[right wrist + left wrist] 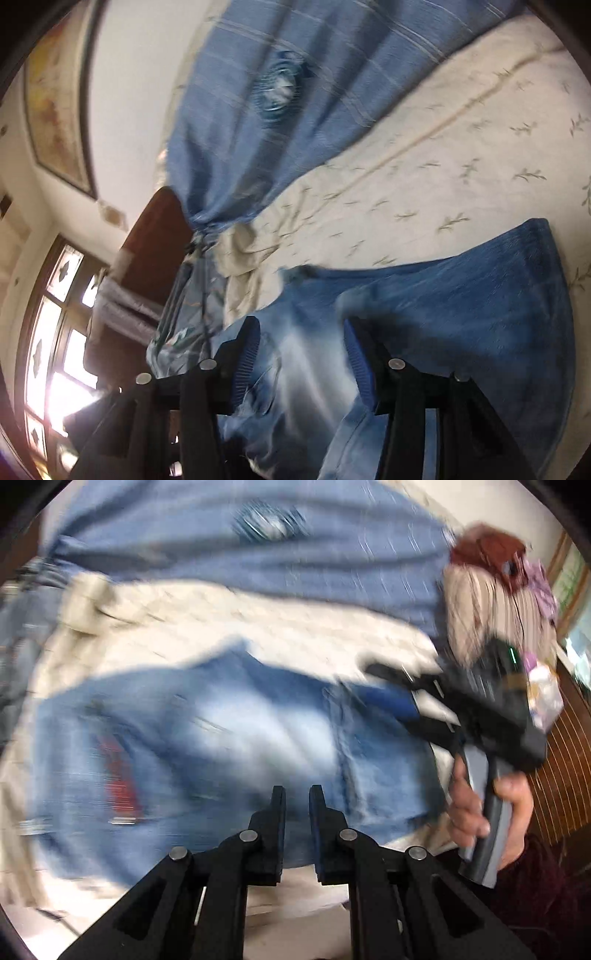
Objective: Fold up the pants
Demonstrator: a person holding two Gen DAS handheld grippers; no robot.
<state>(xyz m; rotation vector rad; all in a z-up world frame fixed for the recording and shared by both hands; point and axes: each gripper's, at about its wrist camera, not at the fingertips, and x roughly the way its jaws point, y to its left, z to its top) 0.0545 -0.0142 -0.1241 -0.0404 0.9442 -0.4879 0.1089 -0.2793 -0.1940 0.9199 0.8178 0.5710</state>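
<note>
Left wrist view: jeans (229, 746) spread on a bed (258, 627), both tools over them.

Ahead of the left tool (297, 794) the jeans lie flat on the cream bedsheet; its fingers stand slightly apart with nothing between them, released. To its right, the right tool (399, 679) reaches over the jeans' edge, gripped by a hand (491, 812). From the right wrist view, the right tool (301, 328) has its blue-padded fingers wide apart above the faded denim (461, 295), holding nothing. Beyond both tools a blue striped cloth (295, 92) lies across the bed. Motion blur hides finer detail.
</note>
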